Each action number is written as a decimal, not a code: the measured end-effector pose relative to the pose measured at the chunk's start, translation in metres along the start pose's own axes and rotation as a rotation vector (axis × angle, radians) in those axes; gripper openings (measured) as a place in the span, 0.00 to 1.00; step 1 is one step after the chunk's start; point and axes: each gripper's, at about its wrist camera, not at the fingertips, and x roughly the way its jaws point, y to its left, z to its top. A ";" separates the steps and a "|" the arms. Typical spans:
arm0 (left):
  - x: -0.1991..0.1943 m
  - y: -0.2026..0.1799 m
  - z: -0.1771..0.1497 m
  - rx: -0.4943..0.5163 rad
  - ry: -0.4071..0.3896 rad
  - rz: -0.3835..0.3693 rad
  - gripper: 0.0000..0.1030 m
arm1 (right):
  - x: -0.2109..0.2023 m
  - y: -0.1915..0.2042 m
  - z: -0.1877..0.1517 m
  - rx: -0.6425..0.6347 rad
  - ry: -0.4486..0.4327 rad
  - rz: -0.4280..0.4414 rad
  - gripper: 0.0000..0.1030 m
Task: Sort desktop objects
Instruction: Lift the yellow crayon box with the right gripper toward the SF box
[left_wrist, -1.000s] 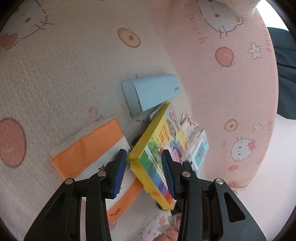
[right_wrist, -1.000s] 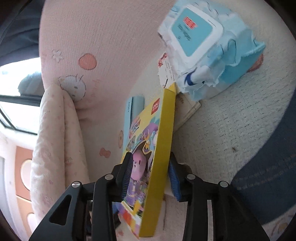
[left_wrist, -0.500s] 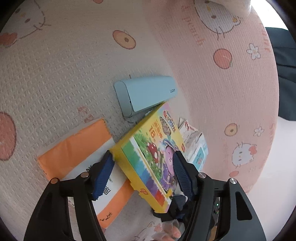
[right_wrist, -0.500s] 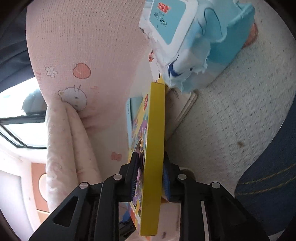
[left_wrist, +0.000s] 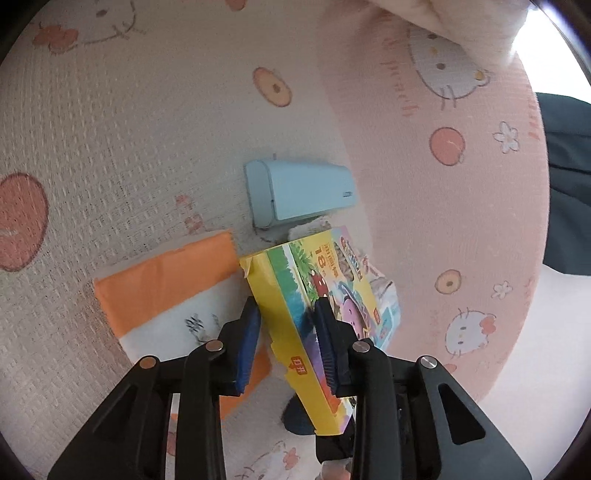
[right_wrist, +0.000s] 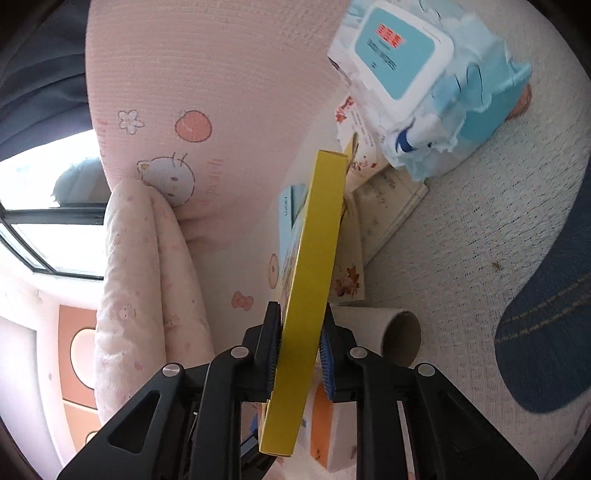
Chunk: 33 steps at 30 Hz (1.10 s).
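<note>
Orange and white, a tissue pack (left_wrist: 173, 291) is lying at the left of the left wrist view on the cream knitted mat (left_wrist: 110, 147), printed with cats and peaches. Just right of it the left gripper (left_wrist: 286, 334) is closing its blue-padded jaws around the near end of a yellow puzzle box (left_wrist: 295, 314); the box is sitting between the pads, tilted up on its edge with its cartoon face turned right. Beyond the box a pale blue case (left_wrist: 303, 192) is resting flat against the foot of the pink bolster (left_wrist: 443, 203), which is curving along the right side.

Seen from the right wrist, the bolster is standing at the left, and the right gripper (right_wrist: 299, 354) is pinching the yellow puzzle box (right_wrist: 314, 266) by its narrow side, pads pressing on both faces, the box rising edge-on from the jaws. Right of it, a cardboard tube (right_wrist: 391, 332) is lying just past the fingers, and a blue pack of wet wipes (right_wrist: 432, 85) is sitting on some leaflets (right_wrist: 384, 206) farther back.
</note>
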 end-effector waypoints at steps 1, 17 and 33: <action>-0.003 -0.003 -0.002 0.003 -0.010 -0.007 0.31 | -0.003 0.003 0.000 -0.004 -0.001 -0.002 0.17; -0.027 -0.071 -0.093 0.107 0.013 -0.179 0.31 | -0.137 0.051 0.004 -0.126 -0.161 -0.029 0.19; -0.022 -0.163 -0.218 0.216 0.092 -0.301 0.31 | -0.294 0.074 0.024 -0.186 -0.348 -0.060 0.20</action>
